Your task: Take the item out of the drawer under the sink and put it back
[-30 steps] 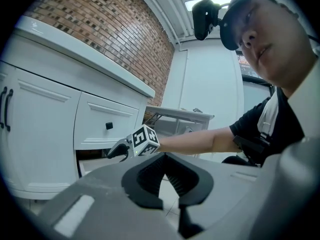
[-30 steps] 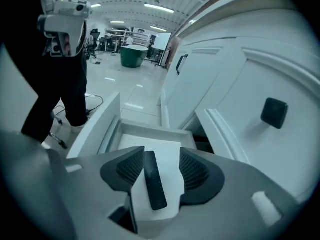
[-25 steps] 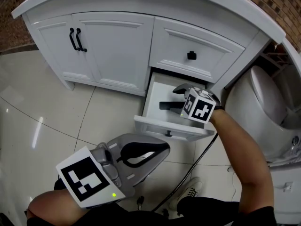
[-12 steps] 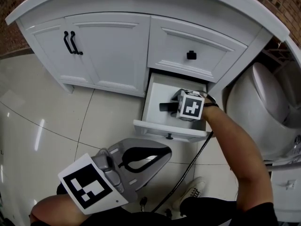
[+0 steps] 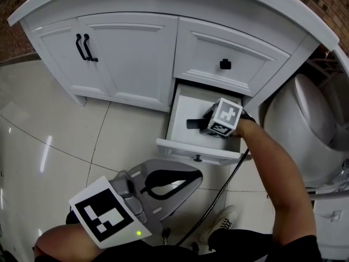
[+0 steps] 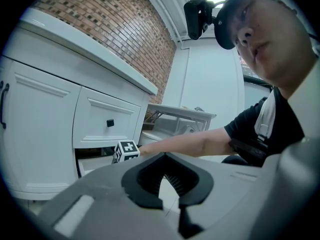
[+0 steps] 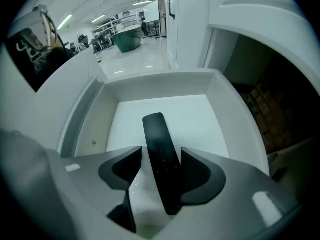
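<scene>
Since half a second before, the right claw's marker cube had turned, showing us two patterned faces instead of one, while the left claw had barely shifted. We saw the right claw pinching the remote by its long edges, pads closed to its width. We could read no writing; faint dots on the remote's face were too small to make out, and both cubes carried only black-and-white square patterns.

We counted one remote: slim, flat, glossy black, with rounded ends. It was inside the open drawer, over the white bottom; whether it rested there we could not tell. We saw the left claw pressed together, gripping nothing, low over the tiled floor, with its own cube.

Above the open drawer was one shut drawer with one black knob; beside it, two cabinet doors with two black handles.
</scene>
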`<state>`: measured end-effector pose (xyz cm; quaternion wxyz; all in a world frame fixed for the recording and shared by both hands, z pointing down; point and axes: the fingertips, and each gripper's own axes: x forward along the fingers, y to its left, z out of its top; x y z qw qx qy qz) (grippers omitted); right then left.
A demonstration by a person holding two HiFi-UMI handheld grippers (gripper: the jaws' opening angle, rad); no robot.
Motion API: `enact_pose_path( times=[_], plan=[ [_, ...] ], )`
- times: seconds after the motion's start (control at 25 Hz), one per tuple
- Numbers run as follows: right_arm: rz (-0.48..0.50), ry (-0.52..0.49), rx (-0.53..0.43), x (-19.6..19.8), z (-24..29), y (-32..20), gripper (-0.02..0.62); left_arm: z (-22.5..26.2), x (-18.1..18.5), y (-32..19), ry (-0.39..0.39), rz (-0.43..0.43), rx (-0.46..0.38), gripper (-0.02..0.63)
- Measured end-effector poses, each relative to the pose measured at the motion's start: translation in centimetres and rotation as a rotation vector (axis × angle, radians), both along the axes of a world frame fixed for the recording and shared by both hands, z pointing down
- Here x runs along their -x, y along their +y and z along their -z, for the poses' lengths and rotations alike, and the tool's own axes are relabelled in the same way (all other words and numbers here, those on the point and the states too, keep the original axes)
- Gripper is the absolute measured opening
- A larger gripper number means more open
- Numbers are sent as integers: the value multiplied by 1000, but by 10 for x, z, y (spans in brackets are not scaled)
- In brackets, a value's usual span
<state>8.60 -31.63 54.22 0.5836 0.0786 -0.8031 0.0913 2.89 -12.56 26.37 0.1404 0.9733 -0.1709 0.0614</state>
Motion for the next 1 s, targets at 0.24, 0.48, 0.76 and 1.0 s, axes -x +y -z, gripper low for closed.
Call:
enact_pose_path(
  times=[0.24, 0.48, 0.76, 1.0],
  plan=[
    [24, 0, -19, 1, 2, 8, 187, 3, 2, 3, 2, 1, -13, 6],
    [93, 31, -99, 7, 8, 12, 176, 7, 9, 3, 7, 22, -26, 6],
    [-40, -7, -251, -10, 42, -4, 175, 8, 12, 10, -8, 25, -37, 6],
    [-193, -116, -380, -23, 84, -8, 175, 12, 10, 18, -3, 19, -54, 6]
  ],
)
